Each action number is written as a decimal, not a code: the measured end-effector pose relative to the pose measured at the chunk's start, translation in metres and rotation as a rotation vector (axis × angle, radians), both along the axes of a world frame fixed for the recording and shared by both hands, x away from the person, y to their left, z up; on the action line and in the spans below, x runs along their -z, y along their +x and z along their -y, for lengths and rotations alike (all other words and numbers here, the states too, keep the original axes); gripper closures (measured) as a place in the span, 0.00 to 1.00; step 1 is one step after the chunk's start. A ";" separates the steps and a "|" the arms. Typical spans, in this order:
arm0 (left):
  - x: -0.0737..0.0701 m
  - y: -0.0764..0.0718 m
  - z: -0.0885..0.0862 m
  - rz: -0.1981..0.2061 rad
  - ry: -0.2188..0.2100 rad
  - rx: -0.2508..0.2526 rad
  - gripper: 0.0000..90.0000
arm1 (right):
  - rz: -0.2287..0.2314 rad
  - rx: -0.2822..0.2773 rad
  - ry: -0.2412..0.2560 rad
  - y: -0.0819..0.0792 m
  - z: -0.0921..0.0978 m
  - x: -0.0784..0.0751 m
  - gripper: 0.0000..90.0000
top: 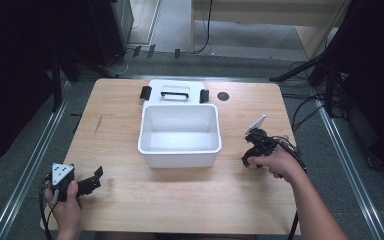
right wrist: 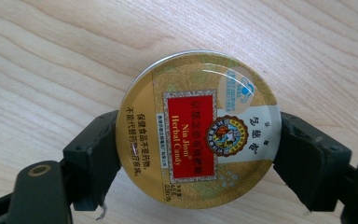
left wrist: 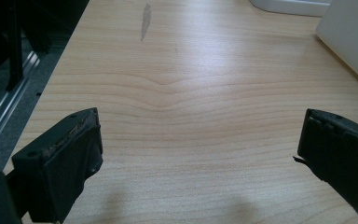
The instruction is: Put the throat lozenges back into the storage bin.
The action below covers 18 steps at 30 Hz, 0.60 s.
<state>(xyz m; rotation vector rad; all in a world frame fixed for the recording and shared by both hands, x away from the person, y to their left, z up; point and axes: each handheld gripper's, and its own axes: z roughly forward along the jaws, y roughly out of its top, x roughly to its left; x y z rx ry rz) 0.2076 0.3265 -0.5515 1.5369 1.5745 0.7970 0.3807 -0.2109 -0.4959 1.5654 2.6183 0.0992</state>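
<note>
Right now my right claw (right wrist: 198, 154) has a round candy tin (right wrist: 198, 128) pinched between its two black jaws, one pad on each side of the rim, with the printed lid facing the camera and the wooden surface (right wrist: 51, 56) just beneath. From the high view, the right claw (top: 256, 145) sits right of the white tub (top: 179, 135), near its right wall, so the tub lies to the claw's left and a little forward. I judge the coming move turns on that: lift the tin, then carry it leftward over the rim. The tin is a flat metal disc, glossy gold with a red label; being round, it has no long axis. The tub is smooth plastic, rectangular and open, its long side running left to right. My left claw (top: 87, 182) rests near the front left corner, jaws spread wide and holding nothing, well apart from the tub.
</note>
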 end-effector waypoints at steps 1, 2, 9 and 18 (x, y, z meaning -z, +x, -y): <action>0.000 0.000 0.000 0.000 0.000 0.000 0.00 | 0.003 -0.005 0.003 0.000 0.000 -0.002 0.23; 0.000 0.000 0.000 0.000 0.000 0.000 0.00 | 0.003 -0.005 0.003 0.000 0.000 -0.002 0.23; 0.000 0.000 0.000 0.000 0.000 0.000 0.00 | 0.027 -0.032 0.014 0.000 -0.007 -0.020 0.23; 0.000 0.000 0.000 -0.001 0.000 -0.001 0.00 | 0.041 -0.055 0.015 0.001 -0.014 -0.039 0.23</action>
